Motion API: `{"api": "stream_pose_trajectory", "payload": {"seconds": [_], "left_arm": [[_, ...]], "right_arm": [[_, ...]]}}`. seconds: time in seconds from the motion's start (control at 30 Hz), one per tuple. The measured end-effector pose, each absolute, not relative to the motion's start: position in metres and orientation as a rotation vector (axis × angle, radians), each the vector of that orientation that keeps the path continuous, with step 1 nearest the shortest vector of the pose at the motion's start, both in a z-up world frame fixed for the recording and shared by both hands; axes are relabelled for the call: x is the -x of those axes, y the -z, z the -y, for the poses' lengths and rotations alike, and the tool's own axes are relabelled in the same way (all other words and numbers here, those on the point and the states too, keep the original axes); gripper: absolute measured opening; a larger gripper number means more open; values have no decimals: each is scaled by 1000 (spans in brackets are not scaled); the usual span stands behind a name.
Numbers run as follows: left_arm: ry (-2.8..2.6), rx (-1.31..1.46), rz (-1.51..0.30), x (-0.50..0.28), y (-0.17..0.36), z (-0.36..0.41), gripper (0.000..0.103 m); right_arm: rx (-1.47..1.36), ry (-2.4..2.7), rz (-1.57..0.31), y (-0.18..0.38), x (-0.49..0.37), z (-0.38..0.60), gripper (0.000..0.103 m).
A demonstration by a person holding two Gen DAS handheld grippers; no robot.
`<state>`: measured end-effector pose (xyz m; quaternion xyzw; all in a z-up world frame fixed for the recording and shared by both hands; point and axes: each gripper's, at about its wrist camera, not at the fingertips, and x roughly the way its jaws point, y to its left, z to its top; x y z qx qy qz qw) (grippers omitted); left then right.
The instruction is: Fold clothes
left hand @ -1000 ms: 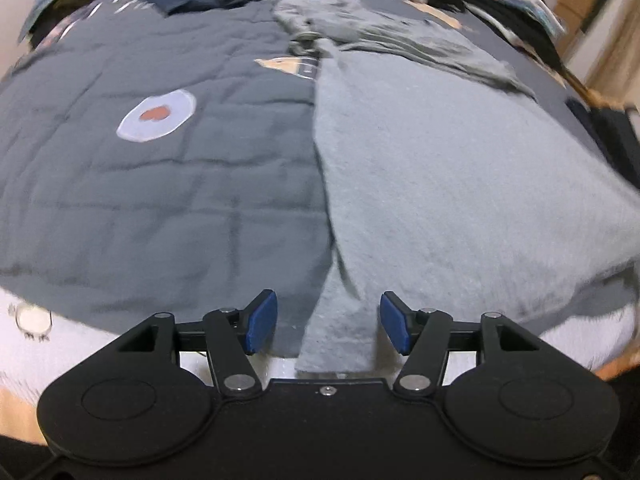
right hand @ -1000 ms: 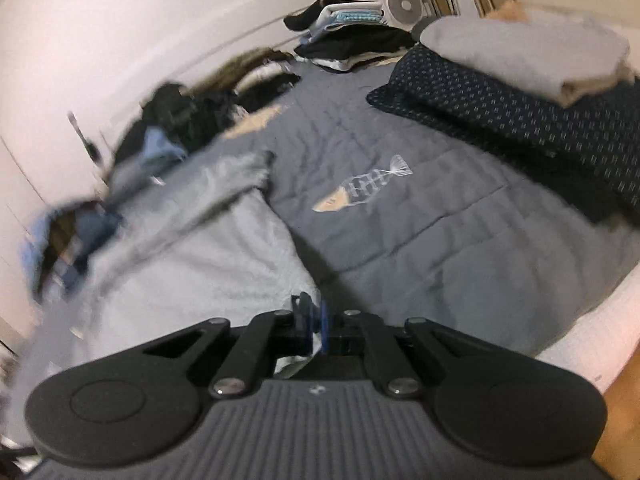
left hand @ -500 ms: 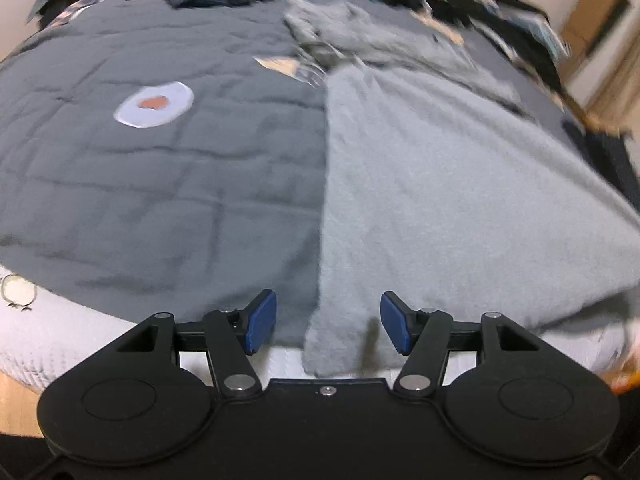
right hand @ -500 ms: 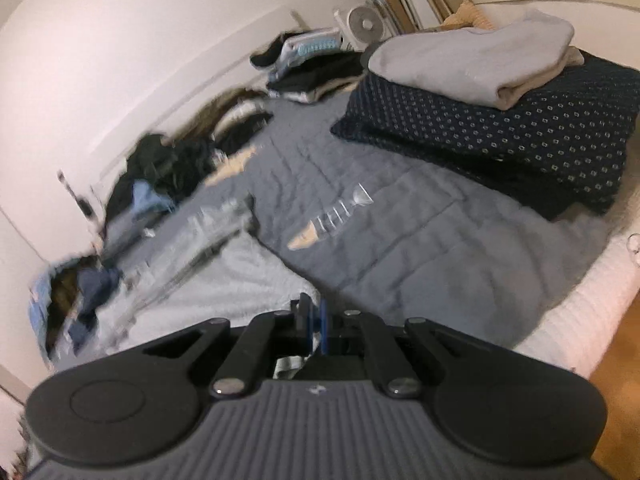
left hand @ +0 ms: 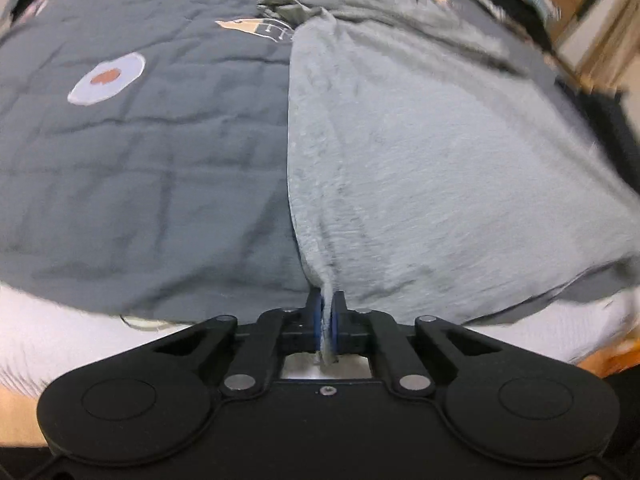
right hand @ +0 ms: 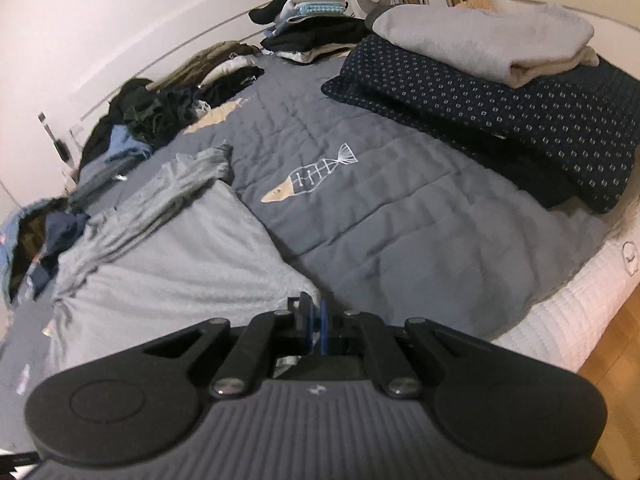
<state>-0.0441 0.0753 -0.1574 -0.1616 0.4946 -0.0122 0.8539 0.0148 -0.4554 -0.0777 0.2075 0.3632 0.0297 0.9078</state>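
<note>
My left tool [left hand: 328, 316] is closed on the near hem of the grey garment [left hand: 420, 168], at the bed's front edge. My right tool [right hand: 314, 326] is closed too, on the garment's other near corner, I judge. The garment lies spread on the quilted dark bedcover [left hand: 140, 160], sleeves crumpled towards the far side. It looks fleecy, soft and light; I think it will sag, so hem corners are the best hold.

The grey garment [left hand: 420, 152] blurs toward the right edge; its far sleeve [right hand: 188, 176] vanishes under piled clothes [right hand: 132, 120].
</note>
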Motion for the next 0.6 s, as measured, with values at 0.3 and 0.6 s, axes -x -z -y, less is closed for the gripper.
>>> {"api": "stream_pose_trajectory", "payload": {"seconds": [0.3, 0.6], "left_arm": [[130, 581, -844, 99, 76, -111, 4], [111, 520, -890, 135, 39, -133, 3]], "right_arm": [[-608, -157, -729, 36, 9, 464, 3], [-592, -187, -781, 16, 37, 457, 3]]}}
